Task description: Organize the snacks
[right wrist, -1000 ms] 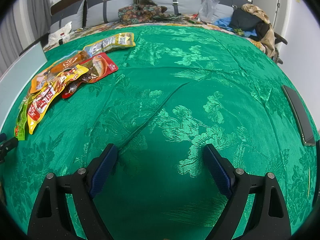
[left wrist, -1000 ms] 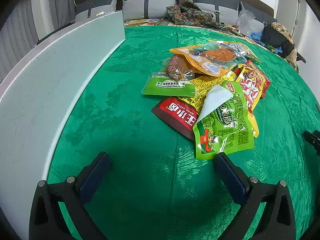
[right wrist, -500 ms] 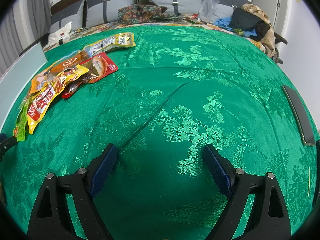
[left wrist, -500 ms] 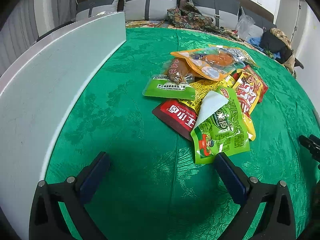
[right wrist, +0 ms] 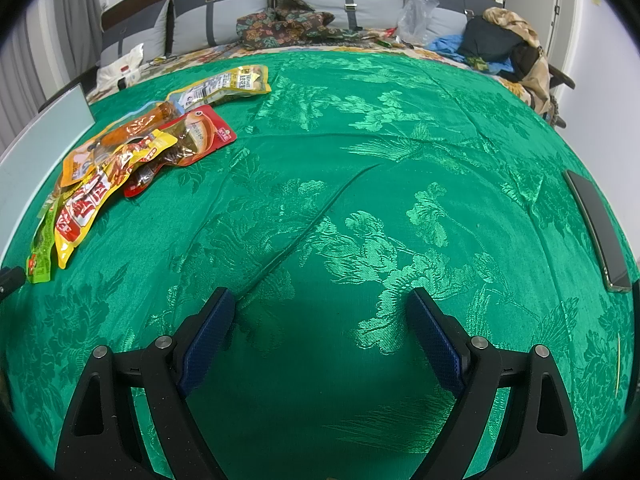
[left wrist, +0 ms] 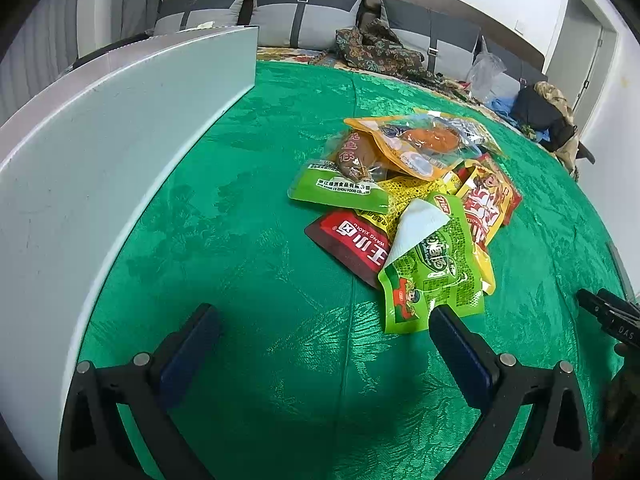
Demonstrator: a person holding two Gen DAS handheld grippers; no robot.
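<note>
A heap of snack packets lies on the green tablecloth (left wrist: 248, 248). In the left wrist view the nearest is a green packet (left wrist: 434, 276), with a red packet (left wrist: 352, 242), a second green packet (left wrist: 340, 190), an orange packet (left wrist: 416, 146) and a red-yellow packet (left wrist: 486, 204) behind. My left gripper (left wrist: 320, 328) is open and empty, its right finger just short of the near green packet. My right gripper (right wrist: 320, 308) is open and empty over bare cloth; the heap (right wrist: 120, 160) lies far to its left, with a yellow packet (right wrist: 224, 84) behind.
A long white box wall (left wrist: 112, 128) runs along the table's left side. A dark phone (right wrist: 596, 224) lies near the right edge. A sofa with cushions, clothes and bags (right wrist: 500, 40) stands behind the table. The other gripper's tip (left wrist: 608, 316) shows at the right.
My left gripper has crept forward and slightly right toward the heap, so the near green packet now sits at its right fingertip. The right gripper has not moved.
</note>
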